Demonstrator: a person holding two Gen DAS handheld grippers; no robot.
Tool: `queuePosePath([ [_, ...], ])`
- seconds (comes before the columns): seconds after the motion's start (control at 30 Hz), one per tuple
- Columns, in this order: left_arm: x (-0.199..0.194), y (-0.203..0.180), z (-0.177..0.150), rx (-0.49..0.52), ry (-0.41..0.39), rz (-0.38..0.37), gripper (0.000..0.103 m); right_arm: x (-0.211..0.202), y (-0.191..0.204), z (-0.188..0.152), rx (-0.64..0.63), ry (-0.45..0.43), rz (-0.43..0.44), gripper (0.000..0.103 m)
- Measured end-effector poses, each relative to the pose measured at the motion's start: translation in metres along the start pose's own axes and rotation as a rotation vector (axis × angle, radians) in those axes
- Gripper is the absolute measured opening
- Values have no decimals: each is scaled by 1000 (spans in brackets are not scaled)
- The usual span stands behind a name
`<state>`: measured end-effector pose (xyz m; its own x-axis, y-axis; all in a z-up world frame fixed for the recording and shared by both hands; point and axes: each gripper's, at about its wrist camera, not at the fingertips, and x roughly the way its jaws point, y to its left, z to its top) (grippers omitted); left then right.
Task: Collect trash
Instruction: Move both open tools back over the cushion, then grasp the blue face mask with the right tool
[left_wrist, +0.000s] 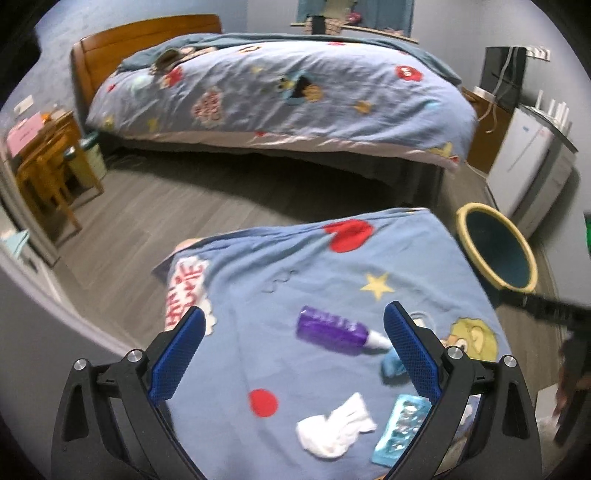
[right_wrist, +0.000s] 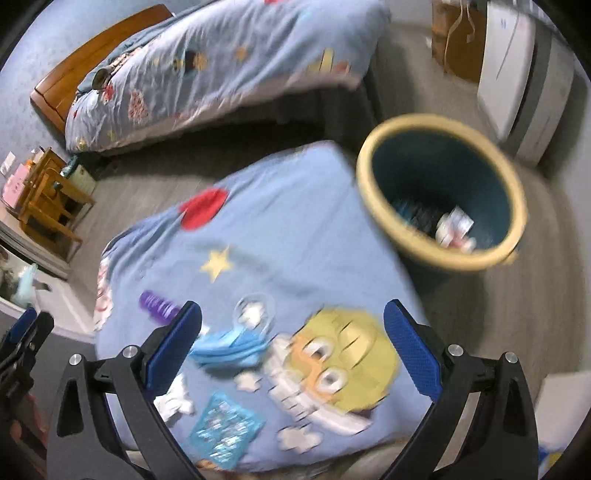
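1. The left gripper (left_wrist: 293, 354) hangs spread and empty over the cloth-covered surface (left_wrist: 258, 280). Nearest its fingers lie a crumpled white tissue (left_wrist: 334, 424) and a blue blister pack (left_wrist: 400, 428).
2. Just ahead, a purple bottle (left_wrist: 332, 330) lies on its side, white cap toward the right finger, beside a crumpled blue mask (left_wrist: 393, 363); all seem laid out as trash for picking.
3. The right gripper (right_wrist: 293, 350), also wide open, holds nothing.
4. Beyond it to the right, the yellow-rimmed bin (right_wrist: 441, 192) stands off the cloth's edge and already holds some litter.

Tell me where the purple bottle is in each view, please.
Left wrist: purple bottle lies low and right of centre, between the open left gripper fingers.
Right wrist: purple bottle sits lower left, partly hidden by a finger.
Shared landmark: yellow star.
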<state>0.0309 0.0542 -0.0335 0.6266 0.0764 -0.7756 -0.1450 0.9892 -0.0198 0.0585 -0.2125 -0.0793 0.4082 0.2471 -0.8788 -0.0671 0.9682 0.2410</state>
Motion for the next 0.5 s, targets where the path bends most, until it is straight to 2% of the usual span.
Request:
queuePosePath([
  [0.23, 9, 8, -5, 4, 41, 18, 96, 48, 23, -33, -14, 129, 13, 97],
  [0.37, 12, 6, -7, 34, 42, 21, 96, 62, 27, -36, -3, 153, 76, 96],
  [0.4, 14, 5, -7, 41, 46, 26, 96, 66, 26, -35, 1, 156, 74, 94],
  [0.5, 16, 6, -7, 45, 50, 31, 96, 79, 24, -35, 25, 186, 94, 72],
])
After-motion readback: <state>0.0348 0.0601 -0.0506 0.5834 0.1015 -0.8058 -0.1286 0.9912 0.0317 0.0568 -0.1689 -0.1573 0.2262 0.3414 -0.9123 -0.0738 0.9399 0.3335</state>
